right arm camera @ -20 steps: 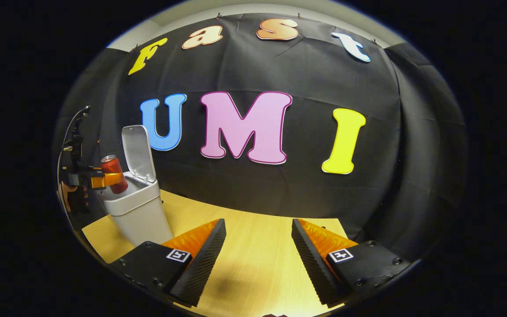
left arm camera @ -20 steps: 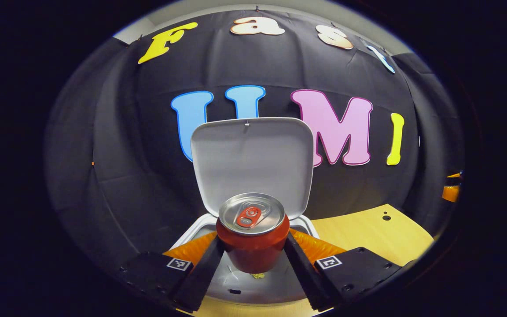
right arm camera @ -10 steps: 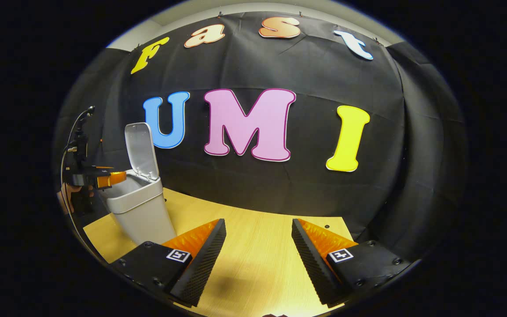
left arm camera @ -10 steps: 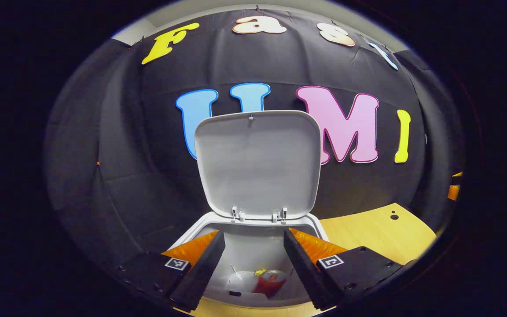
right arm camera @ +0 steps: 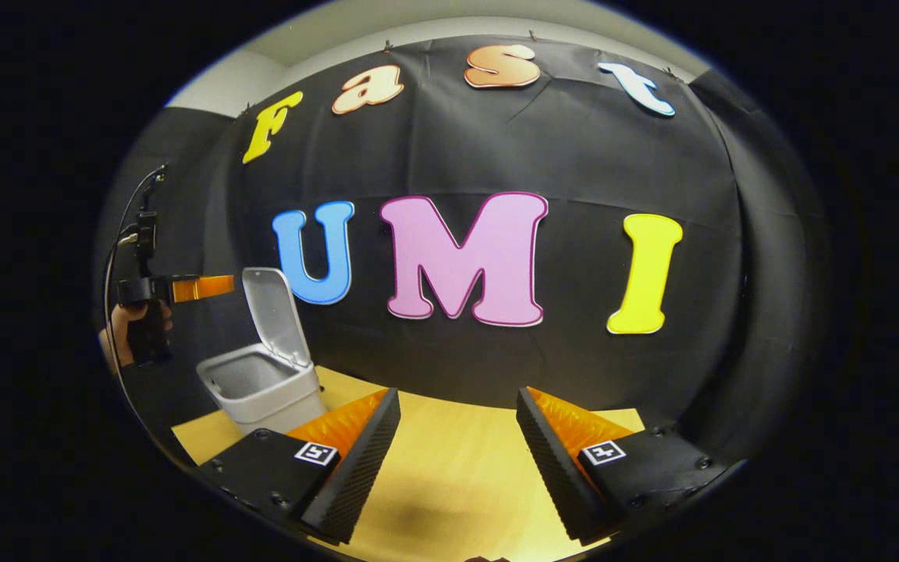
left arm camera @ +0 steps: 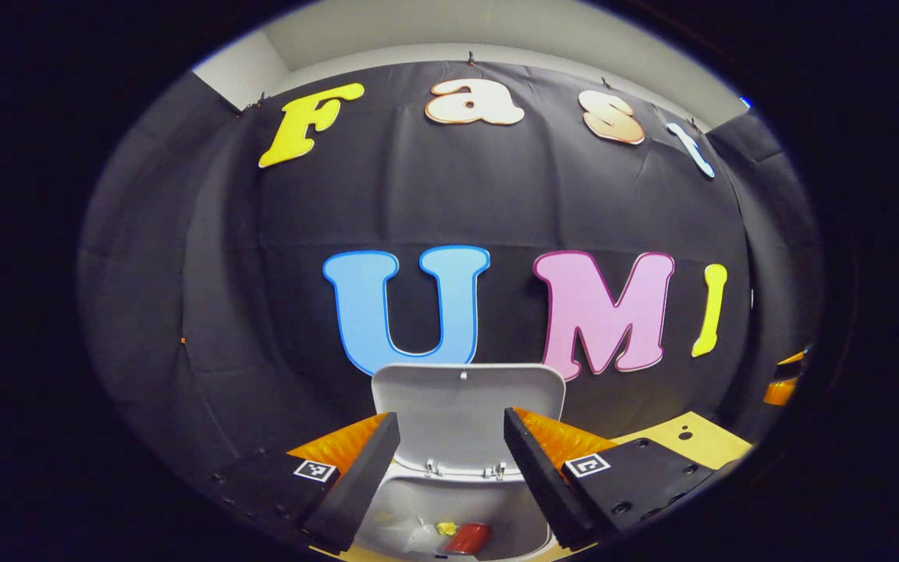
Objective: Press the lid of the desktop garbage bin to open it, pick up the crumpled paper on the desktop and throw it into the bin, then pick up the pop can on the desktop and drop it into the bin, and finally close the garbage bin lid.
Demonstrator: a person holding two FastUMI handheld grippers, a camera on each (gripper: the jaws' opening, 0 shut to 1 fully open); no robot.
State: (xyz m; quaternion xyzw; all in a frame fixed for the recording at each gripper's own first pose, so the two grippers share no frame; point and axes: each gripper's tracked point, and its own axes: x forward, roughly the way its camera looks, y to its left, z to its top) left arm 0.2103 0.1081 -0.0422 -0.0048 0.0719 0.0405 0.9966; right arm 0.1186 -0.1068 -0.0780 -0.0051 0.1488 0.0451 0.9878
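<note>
Left gripper view cuts off the bin (left arm camera: 449, 507) holding the pop can (left arm camera: 468, 538); both grippers' jaws stand apart.

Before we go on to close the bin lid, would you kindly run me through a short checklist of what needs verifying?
1. Can inside the bin: ok, it lies at the bottom.
2. Crumpled paper inside the bin: ok, it lies beside the can.
3. Left hand-held gripper empty: ok, its fingers stand apart with nothing between them.
4. Lid ready to be pushed down: ok, it stands upright on its hinge.
5. Right hand-held gripper out of the way: ok, open and empty over the bare table, well to the side of the bin.
6. Nothing on the bin's rim to block closing: cannot tell, the left gripper's fingers cover part of it.
</note>
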